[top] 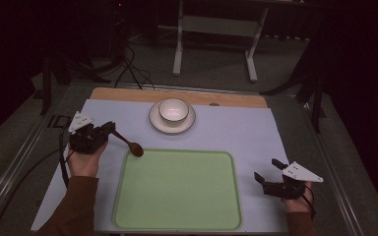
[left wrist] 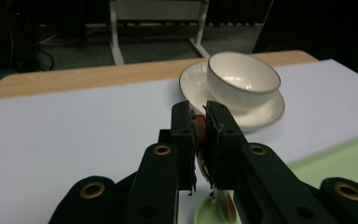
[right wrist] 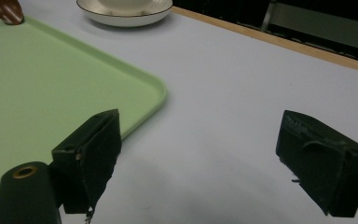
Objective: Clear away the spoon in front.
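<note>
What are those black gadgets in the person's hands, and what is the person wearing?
Each is a black two-jaw gripper: left gripper, right gripper. Each carries a pale three-cornered plate on top, brass-coloured rivets on its jaws and a black cable trailing off. The sleeves are brown.

Bowl (top: 173, 109) on saucer (top: 172, 127) at table's far side; tray (top: 177, 191) in front, nearer the person; spoon (top: 128, 143) at tray's far-left corner.

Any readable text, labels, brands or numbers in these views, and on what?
"ID": pale letters on the dark floor strip left of the table, cut off by the mat; the rest is unreadable.
No text on the bowl, saucer, tray, spoon or the grippers' grey plates.
</note>
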Demonstrator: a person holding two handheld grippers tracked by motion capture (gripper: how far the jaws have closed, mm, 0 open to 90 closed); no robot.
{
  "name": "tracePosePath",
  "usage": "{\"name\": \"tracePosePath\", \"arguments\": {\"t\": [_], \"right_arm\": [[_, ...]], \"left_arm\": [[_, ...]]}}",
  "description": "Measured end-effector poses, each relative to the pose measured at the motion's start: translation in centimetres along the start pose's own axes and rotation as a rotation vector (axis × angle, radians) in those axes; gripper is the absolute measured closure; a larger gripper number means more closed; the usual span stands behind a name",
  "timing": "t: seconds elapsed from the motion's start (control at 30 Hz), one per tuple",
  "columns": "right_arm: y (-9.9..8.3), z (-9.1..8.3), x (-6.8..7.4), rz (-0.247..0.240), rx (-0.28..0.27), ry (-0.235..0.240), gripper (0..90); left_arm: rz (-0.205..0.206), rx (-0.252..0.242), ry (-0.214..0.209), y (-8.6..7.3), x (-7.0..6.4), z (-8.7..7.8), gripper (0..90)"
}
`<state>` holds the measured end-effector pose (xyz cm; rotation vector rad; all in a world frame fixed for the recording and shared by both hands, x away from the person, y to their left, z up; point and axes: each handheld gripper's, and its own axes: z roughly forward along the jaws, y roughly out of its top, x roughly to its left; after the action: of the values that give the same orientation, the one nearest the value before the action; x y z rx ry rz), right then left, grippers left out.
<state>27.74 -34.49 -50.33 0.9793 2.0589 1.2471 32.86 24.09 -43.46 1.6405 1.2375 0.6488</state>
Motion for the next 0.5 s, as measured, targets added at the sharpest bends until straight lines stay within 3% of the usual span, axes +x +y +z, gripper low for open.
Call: {"name": "tracePosePath", "arguments": {"t": [0.13, 0.27, 0.5], "right_arm": [[0.0, 0.0, 0.0, -0.001, 0.001, 0.001, 13.9], [0.0, 0.0, 0.0, -0.002, 0.002, 0.0, 13.8], [0.0, 0.0, 0.0, 0.0, 0.003, 0.0, 13.8]], "left_arm": [[0.022, 0.0, 0.02, 0.6, -0.1, 1.4, 81.4], [0.012, -0.005, 0.019, 0.8, 0.1, 2.3, 81.3], [-0.025, -0.009, -0.024, 1.0, 0.3, 2.3, 82.3]]}}
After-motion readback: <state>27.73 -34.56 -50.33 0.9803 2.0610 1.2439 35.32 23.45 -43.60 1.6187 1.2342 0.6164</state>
